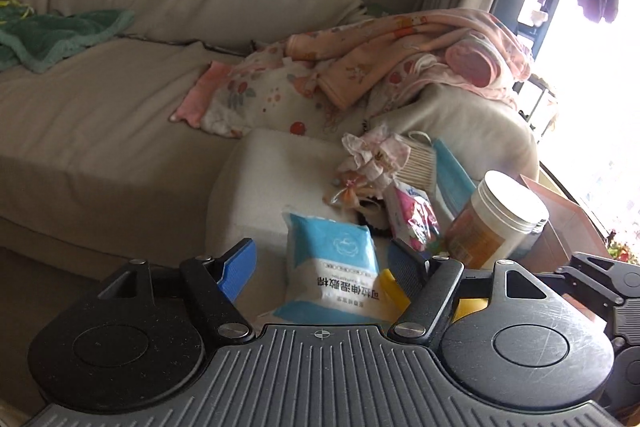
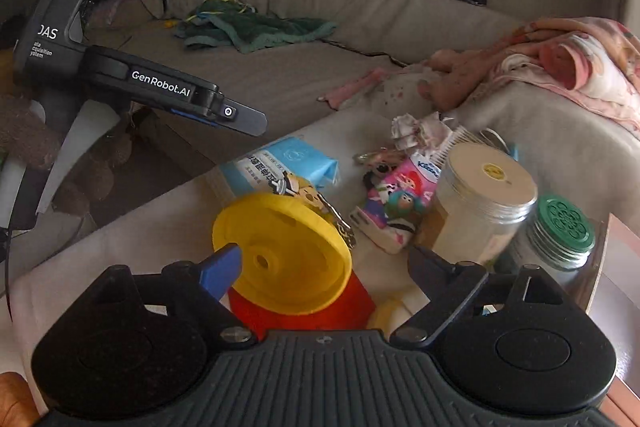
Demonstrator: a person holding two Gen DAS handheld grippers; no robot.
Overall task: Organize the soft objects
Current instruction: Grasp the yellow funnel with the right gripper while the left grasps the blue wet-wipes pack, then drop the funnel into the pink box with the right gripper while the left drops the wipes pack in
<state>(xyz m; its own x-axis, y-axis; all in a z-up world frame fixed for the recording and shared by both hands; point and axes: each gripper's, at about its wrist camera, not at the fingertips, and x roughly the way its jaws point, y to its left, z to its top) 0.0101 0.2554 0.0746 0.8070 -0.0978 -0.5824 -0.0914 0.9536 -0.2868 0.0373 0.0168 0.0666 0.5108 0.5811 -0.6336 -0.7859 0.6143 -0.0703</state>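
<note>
Yellow lid (image 2: 280,255) lies between the open right gripper (image 2: 324,267) fingers.

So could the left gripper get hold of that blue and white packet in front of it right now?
Probably yes. The left gripper is open, and the blue and white packet lies on the white cushion right between its fingers, with nothing on top of it.

Jars (image 2: 486,203) crowding right, sofa seat (image 1: 100,115) clear

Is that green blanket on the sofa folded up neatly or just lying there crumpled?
Crumpled. The green blanket lies in a loose, uneven heap on the sofa seat, with wavy edges and bunched ridges rather than flat, squared layers.
</note>
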